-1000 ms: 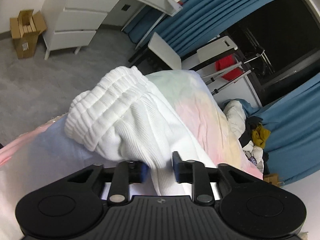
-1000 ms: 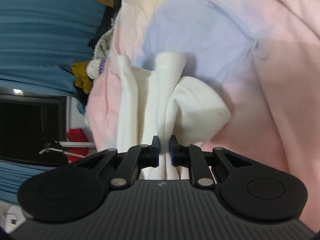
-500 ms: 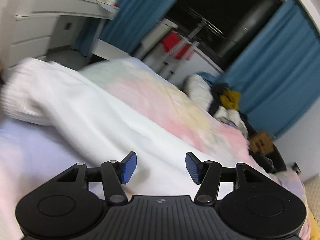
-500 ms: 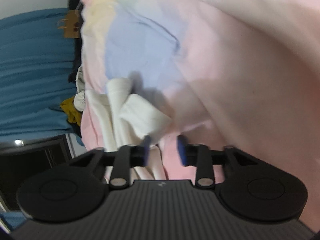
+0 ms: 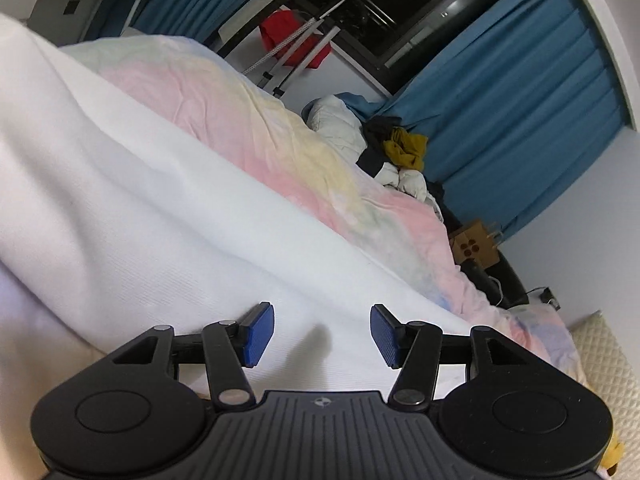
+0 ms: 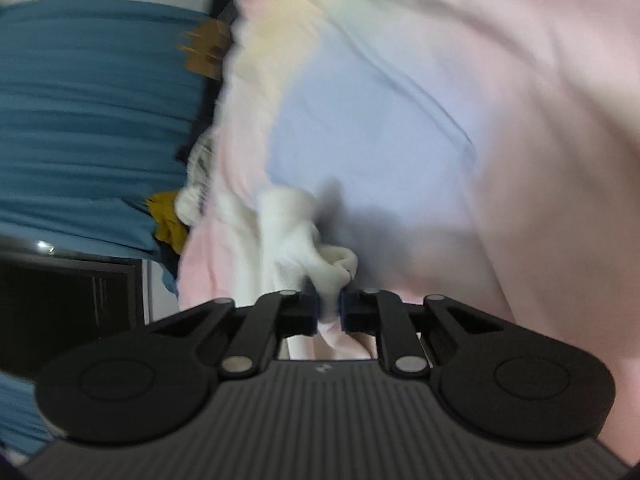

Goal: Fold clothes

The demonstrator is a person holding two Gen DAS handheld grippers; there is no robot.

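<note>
Having released the white garment [image 5: 132, 208], left tongs [image 5: 318, 334] gape; right tongs [image 6: 329, 306] reclamp it.

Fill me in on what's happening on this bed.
A person is folding a white knit garment on a pastel bedspread, with a hand-held gripper in each hand. The left hand-held gripper is open just above the white fabric and grips nothing. The right hand-held gripper is shut on a bunched part of the garment; that view is blurred. More clothes are piled beyond the bed.
</note>
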